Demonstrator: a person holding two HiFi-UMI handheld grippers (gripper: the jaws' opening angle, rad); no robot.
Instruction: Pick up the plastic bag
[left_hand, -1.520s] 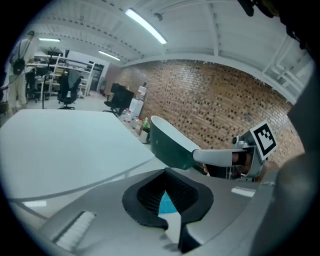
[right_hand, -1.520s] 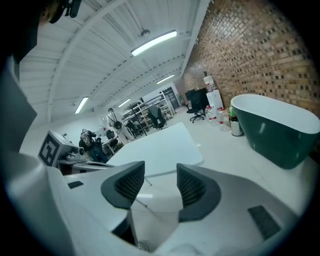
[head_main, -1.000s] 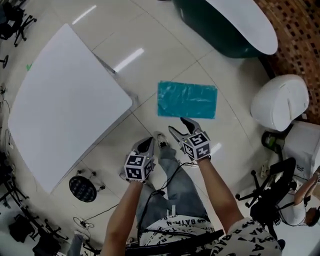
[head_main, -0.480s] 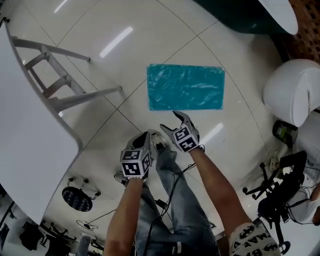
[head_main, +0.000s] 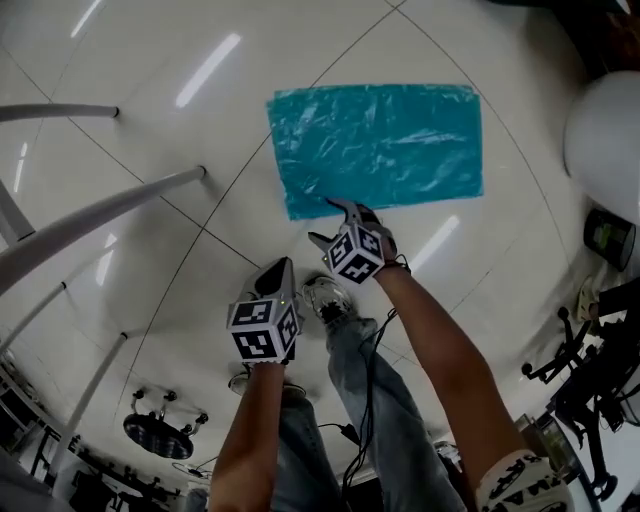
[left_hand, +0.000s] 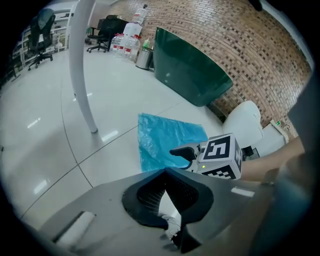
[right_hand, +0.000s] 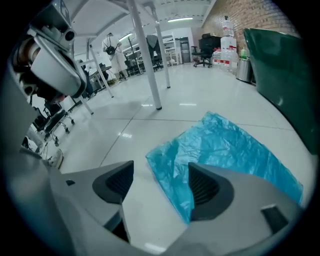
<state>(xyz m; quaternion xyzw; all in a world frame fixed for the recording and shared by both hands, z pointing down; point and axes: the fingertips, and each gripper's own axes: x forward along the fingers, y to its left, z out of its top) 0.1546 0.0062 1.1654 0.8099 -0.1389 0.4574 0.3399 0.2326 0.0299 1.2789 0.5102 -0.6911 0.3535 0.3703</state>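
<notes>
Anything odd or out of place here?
Only the plastic bag: it lies crinkled on the floor, near corner puckered up off the tiles in front of the right gripper. Nothing spilled or visibly torn.

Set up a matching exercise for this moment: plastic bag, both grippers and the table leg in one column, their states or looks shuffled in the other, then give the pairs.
Column one:
1. plastic bag
2. left gripper
3. right gripper
4. table leg

Column two:
A. fingers apart, at the bag's near edge
B. teal, lying flat on the floor
C. white, slanting across the head view's left side
D. fingers together, held back from the bag

Pairs: 1-B, 2-D, 3-A, 4-C
</notes>
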